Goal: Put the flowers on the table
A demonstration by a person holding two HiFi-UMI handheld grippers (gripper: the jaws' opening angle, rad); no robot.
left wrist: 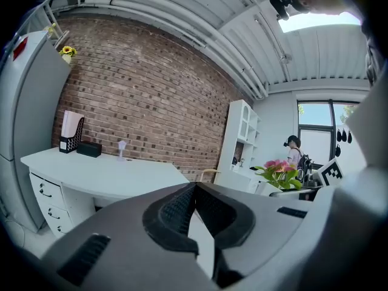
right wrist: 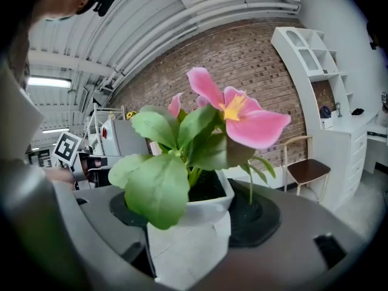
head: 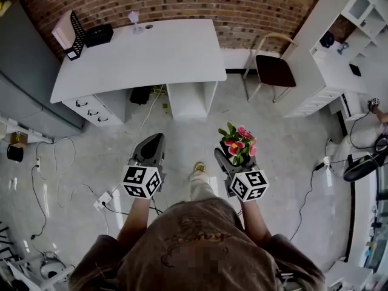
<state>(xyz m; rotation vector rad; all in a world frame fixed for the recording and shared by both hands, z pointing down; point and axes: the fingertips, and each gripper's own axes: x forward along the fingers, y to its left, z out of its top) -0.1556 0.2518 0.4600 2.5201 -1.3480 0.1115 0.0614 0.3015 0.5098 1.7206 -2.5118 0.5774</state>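
Observation:
The flowers [head: 238, 145] are pink blooms with green leaves in a small white pot [right wrist: 193, 226]. My right gripper [head: 234, 160] is shut on the pot and holds it upright above the floor; in the right gripper view the grey jaws press on both sides of it. My left gripper [head: 155, 139] hangs beside it to the left, its jaws shut with nothing between them; their tips meet [left wrist: 195, 185]. The white table [head: 151, 53] stands ahead against the brick wall, well beyond both grippers. The flowers [left wrist: 280, 171] also show at the right of the left gripper view.
On the table's far left stand a file holder [head: 71, 35], a black box [head: 98, 35] and a small pale ornament [head: 134, 20]. A chair [head: 274, 70] and a white shelf unit [head: 339, 59] are to the right. Cables [head: 103, 199] lie on the floor at left.

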